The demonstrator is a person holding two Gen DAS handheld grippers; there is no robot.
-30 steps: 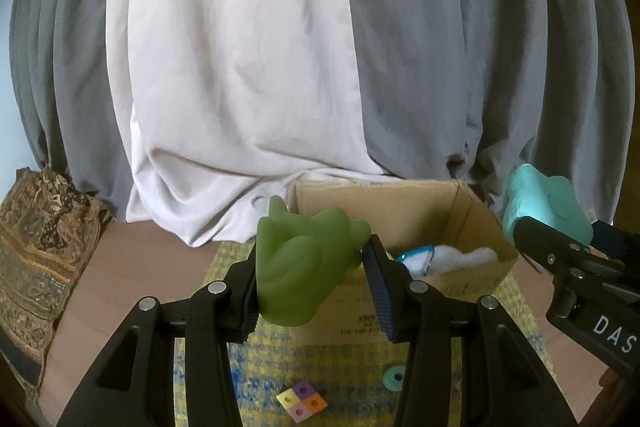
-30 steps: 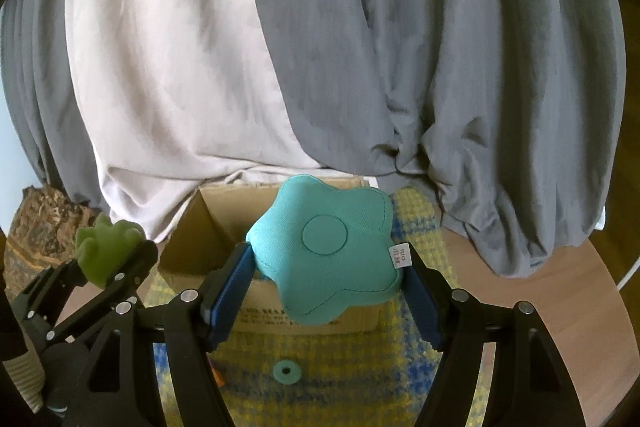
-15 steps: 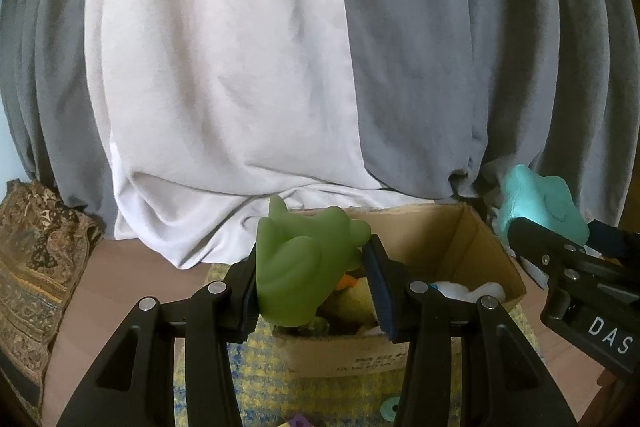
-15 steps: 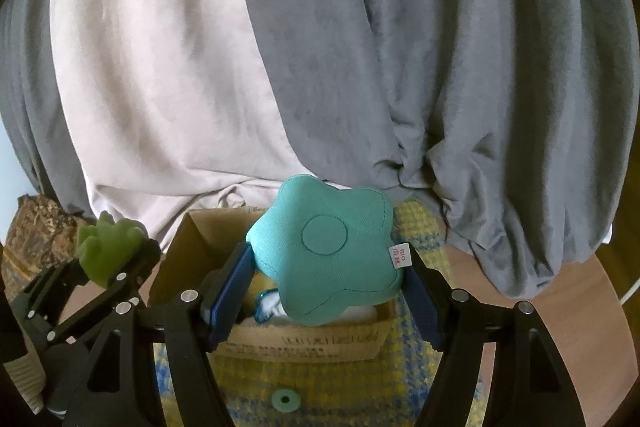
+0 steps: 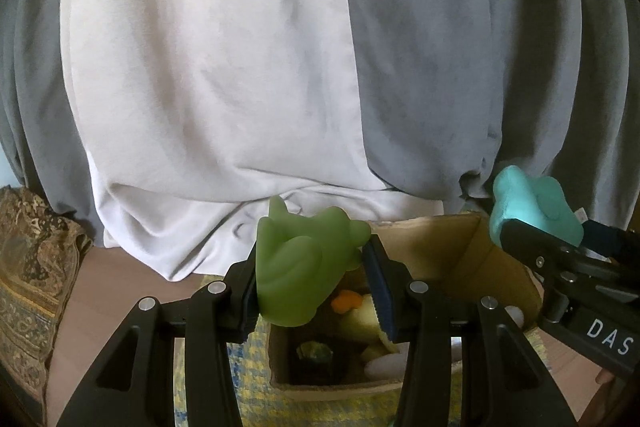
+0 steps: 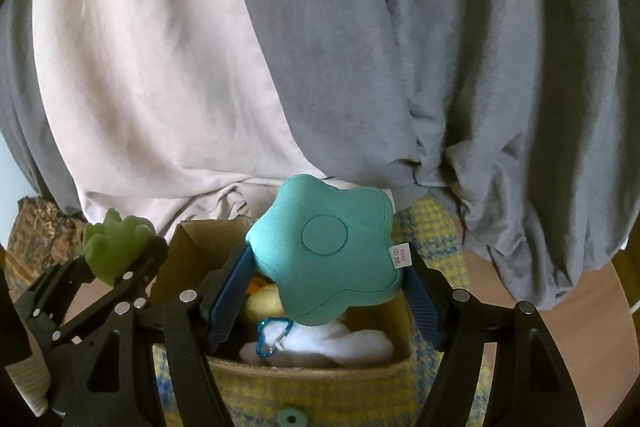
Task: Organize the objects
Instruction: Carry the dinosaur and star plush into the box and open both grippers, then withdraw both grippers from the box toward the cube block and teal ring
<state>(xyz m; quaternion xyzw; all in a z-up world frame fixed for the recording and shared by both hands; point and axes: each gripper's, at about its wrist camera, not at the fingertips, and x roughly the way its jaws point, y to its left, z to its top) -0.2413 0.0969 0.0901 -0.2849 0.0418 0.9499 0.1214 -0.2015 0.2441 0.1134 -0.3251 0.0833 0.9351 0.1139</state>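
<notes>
Above the open cardboard box (image 6: 188, 247), the right gripper (image 6: 326, 291) pinches a teal star cushion (image 6: 324, 247) by its side lobes; it looks soft and light, so it may squash. Beside it, over the box's left edge, the left gripper (image 5: 312, 283) clamps a rubbery green toy (image 5: 300, 263) at its middle

Soft, dim daylight glows through the pale cream curtain panel (image 5: 208, 75), upper left. Grey drapes (image 6: 460, 67) darker. Strong fisheye bowing, black vignette in corners. Open brown cardboard box (image 5: 472, 259) interior shadowed. Slight overall softness.
</notes>
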